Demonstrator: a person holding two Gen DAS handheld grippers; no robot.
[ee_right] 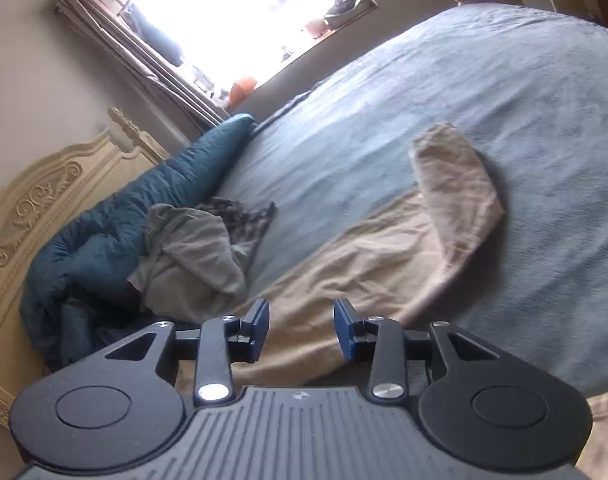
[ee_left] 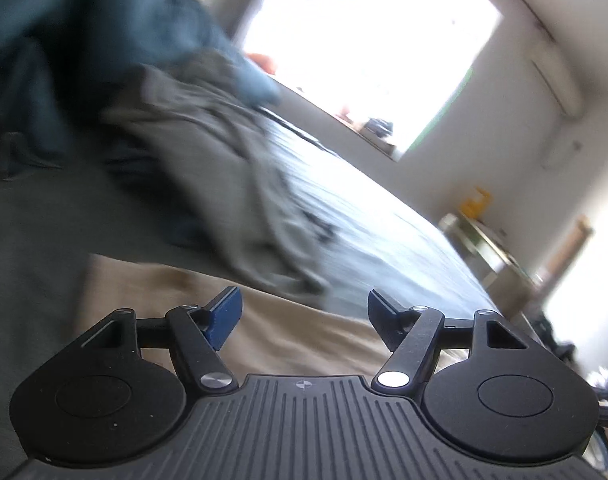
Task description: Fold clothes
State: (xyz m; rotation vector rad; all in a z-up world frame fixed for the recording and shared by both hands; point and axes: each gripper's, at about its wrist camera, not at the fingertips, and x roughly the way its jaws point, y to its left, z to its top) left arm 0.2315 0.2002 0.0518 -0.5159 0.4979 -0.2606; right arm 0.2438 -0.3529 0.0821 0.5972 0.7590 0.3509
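Note:
Beige trousers (ee_right: 388, 256) lie spread on the blue bed cover (ee_right: 484, 92), one leg end folded back at the far side. My right gripper (ee_right: 301, 330) hangs open just above their near part, nothing between its blue pads. In the blurred left wrist view the same beige trousers (ee_left: 304, 332) lie under my left gripper (ee_left: 304, 316), which stands wide open and empty. A crumpled grey garment (ee_right: 191, 256) lies left of the trousers, and shows as a grey heap (ee_left: 223, 184) beyond the left gripper.
A dark teal quilt (ee_right: 115, 232) is bunched along a carved cream headboard (ee_right: 35, 208) on the left. A checked cloth (ee_right: 243, 216) pokes out beside the grey garment. A bright window (ee_right: 239, 12) with curtains lies beyond the bed. Furniture (ee_left: 488, 248) stands at the bed's far side.

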